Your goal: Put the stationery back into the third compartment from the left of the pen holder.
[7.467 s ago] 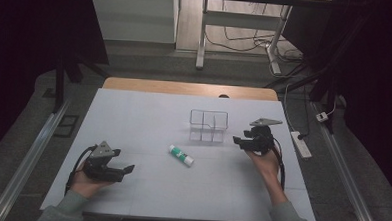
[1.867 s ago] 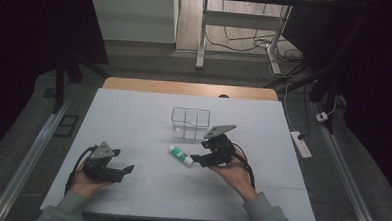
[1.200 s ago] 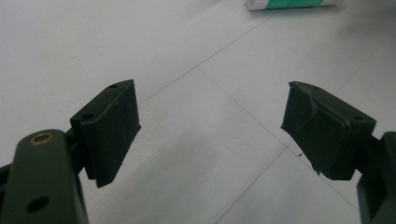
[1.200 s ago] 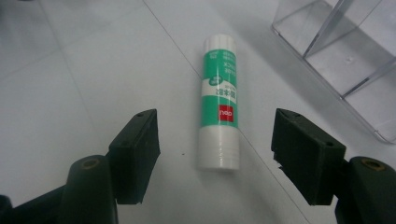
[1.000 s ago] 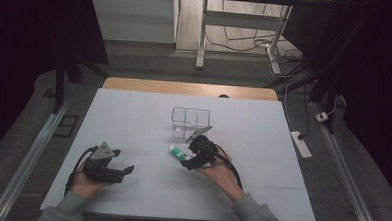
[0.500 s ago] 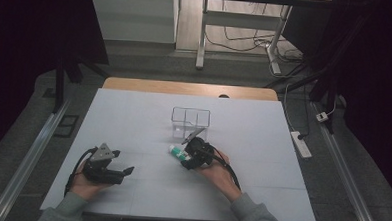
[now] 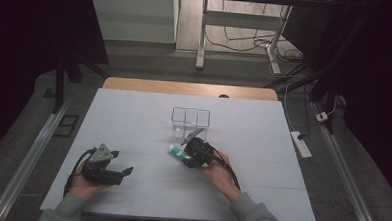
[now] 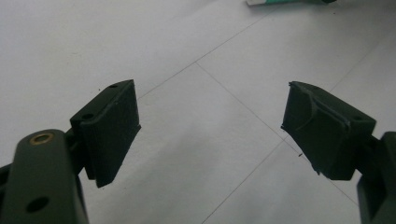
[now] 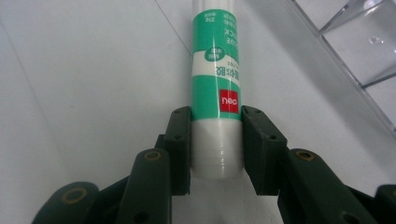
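A green and white glue stick (image 7: 176, 151) lies on the white table just in front of a clear plastic organiser (image 7: 190, 121). My right gripper (image 7: 188, 157) is shut on the glue stick (image 9: 216, 93), with both pads (image 9: 180, 135) pressed against its white lower end. The stick points away from the gripper, past the organiser's clear wall (image 9: 355, 51). At the near left my left gripper (image 7: 127, 172) rests low over the table, open, with nothing between its pads (image 8: 112, 130). The glue stick (image 8: 289, 2) shows at the top edge of the left gripper view.
The white table sheet (image 7: 133, 118) has faint grid lines and a wooden strip (image 7: 185, 88) at its far edge. A white power strip (image 7: 301, 144) lies off the right side. Metal rails (image 7: 26, 158) run along both sides.
My right gripper moved left from beside the organiser, came down on the glue stick and shut on it. The organiser has shifted left. The left gripper stayed put.
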`<state>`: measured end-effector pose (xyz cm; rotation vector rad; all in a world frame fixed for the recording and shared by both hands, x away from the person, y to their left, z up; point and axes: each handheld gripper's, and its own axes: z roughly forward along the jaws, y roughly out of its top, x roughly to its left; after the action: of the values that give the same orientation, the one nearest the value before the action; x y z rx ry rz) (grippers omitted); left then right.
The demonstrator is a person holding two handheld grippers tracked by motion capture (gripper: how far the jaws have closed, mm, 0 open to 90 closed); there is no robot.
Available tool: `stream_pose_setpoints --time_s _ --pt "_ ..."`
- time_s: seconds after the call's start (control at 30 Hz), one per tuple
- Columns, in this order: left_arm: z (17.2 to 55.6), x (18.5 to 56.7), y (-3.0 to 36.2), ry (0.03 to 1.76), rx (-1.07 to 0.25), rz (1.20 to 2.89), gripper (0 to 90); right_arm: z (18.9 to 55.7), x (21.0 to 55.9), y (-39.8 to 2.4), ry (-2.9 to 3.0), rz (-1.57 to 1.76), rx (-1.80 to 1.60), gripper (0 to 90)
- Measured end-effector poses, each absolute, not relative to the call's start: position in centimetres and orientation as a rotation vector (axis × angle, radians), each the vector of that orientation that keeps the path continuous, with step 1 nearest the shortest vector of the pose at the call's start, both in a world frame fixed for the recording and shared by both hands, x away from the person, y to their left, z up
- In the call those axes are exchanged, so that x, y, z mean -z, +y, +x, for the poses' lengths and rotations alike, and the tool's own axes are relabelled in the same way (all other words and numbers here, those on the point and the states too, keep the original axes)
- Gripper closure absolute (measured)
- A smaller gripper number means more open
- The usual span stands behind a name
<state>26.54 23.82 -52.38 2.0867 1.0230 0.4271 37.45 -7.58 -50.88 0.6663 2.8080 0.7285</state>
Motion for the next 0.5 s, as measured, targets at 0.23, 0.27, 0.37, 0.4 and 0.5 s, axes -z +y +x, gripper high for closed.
stream_pose_setpoints --time_s 0.23,0.27,0.37,0.4,0.5 --pt "26.3 52.4 23.9 1.02 -0.432 2.086 18.3 37.6 49.9 -8.2 2.821 0.662 -0.814 65.4" --pt "26.2 52.3 23.9 1.019 -0.436 2.084 18.4 37.6 49.8 -8.3 2.82 0.661 -0.826 65.4" --pt "26.0 52.2 24.0 1.018 -0.447 2.074 18.5 37.4 49.2 -8.6 2.817 0.664 -0.849 65.4" --pt "25.9 52.1 23.9 1.016 -0.452 2.072 18.6 37.4 49.1 -8.7 2.814 0.665 -0.858 65.4" --pt "25.9 52.0 23.8 1.01 -0.459 2.07 18.7 37.2 48.6 -9.1 2.805 0.661 -0.881 65.4"
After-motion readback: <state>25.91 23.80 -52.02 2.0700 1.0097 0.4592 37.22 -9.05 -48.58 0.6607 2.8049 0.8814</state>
